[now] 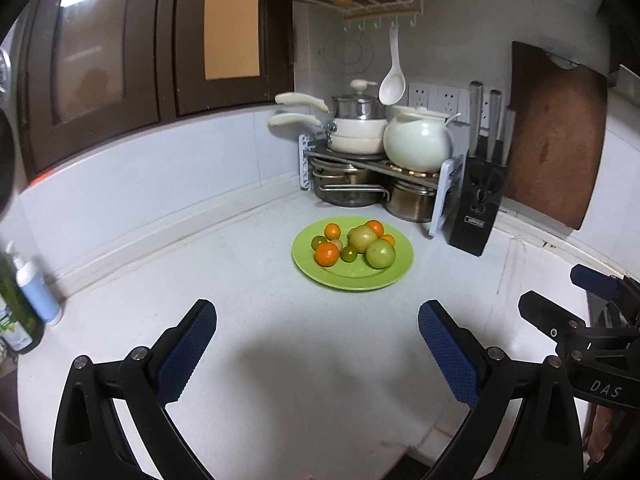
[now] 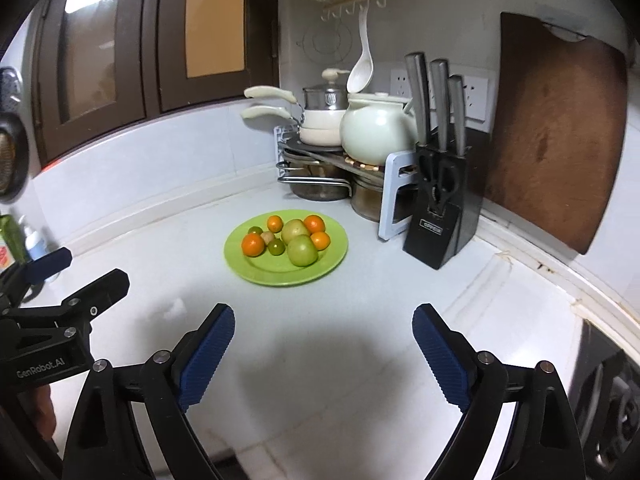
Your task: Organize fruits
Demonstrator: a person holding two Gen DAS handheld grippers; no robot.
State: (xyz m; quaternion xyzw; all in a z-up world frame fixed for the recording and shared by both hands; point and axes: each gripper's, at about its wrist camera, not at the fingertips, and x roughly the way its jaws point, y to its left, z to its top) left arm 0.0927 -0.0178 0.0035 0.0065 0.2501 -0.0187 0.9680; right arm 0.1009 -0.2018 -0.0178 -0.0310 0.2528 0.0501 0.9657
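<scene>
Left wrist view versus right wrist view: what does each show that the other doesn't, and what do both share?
Only the left wrist view shows the right claw at its right edge. Only the right wrist view shows the left claw at its left edge and the scissors in the knife block. Both show the green plate of fruit, the white pot and the cutting board.

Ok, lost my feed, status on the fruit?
Left gripper and right gripper open, empty. Fruit piled on green plate. Path clear.

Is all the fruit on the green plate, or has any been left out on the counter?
All on the green plate: the fruit sits piled there, none on the counter.
</scene>
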